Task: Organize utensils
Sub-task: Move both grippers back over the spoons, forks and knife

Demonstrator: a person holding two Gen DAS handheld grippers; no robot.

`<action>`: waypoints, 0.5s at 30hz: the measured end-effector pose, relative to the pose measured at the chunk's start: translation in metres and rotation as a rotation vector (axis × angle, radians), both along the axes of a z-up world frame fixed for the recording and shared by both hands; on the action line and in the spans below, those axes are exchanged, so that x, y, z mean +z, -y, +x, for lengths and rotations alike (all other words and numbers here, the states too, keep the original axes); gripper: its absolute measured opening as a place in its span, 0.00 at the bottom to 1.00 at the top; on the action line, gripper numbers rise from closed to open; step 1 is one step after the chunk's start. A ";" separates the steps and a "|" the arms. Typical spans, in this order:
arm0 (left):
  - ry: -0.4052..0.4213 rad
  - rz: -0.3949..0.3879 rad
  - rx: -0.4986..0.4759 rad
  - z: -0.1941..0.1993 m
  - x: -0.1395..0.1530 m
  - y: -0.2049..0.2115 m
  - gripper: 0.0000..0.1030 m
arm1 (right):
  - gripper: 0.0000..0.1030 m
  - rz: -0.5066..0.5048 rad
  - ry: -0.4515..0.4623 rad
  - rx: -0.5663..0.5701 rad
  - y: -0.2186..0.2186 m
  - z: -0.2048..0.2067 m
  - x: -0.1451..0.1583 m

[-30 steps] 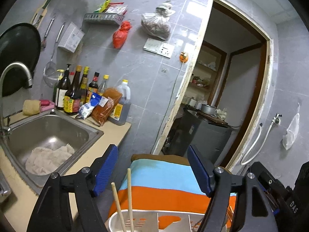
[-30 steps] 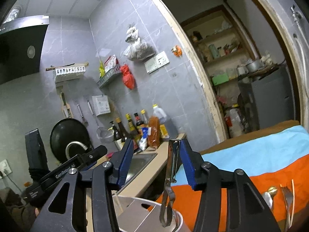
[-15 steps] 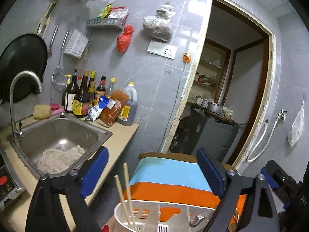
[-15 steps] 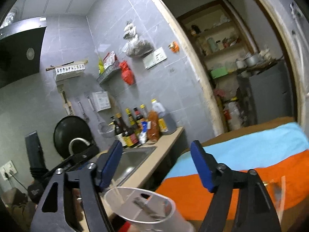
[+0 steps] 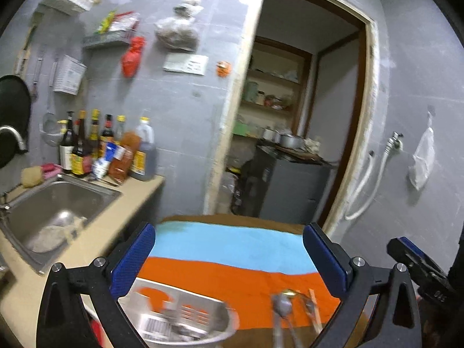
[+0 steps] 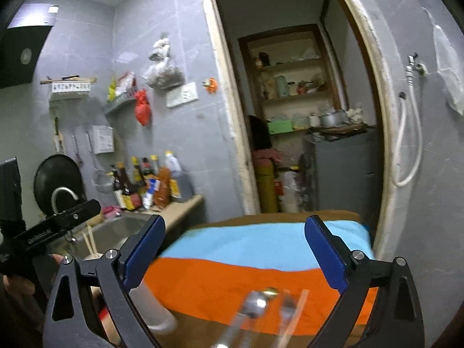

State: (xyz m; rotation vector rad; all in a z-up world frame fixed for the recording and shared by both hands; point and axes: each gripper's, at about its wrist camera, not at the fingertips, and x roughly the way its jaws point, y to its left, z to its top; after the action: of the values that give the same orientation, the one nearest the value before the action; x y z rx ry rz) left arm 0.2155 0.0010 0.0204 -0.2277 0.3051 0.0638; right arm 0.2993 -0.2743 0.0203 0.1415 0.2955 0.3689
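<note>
Left tongs (image 5: 229,258) wide, empty, over striped cloth (image 5: 232,269); holder (image 5: 185,319) below, spoon (image 5: 282,304) at right, blurred. Sink (image 5: 58,200) left on worktop (image 5: 130,191).
Right tongs (image 6: 235,253) wide, empty; spoon (image 6: 256,304) and chopstick (image 6: 293,316) blurred on cloth, holder (image 6: 150,304) lower left.

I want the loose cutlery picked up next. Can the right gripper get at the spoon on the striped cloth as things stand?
Probably yes: the right gripper is open and empty, and the spoon lies uncovered just ahead between its fingers, beside a fork.
</note>
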 end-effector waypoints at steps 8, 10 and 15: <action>-0.066 0.024 -0.086 0.027 -0.028 0.063 1.00 | 0.92 -0.005 -0.064 -0.073 0.067 0.019 -0.023; -0.092 0.029 -0.101 0.034 -0.037 0.074 1.00 | 0.92 -0.005 -0.079 -0.083 0.076 0.024 -0.031; -0.168 0.048 -0.128 0.049 -0.059 0.095 1.00 | 0.92 0.008 -0.130 -0.098 0.098 0.036 -0.052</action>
State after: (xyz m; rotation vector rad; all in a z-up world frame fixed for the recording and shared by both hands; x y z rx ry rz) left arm 0.2647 -0.0937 -0.0390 -0.1553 0.4844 -0.0361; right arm 0.3353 -0.3722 -0.0317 0.1879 0.4142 0.2646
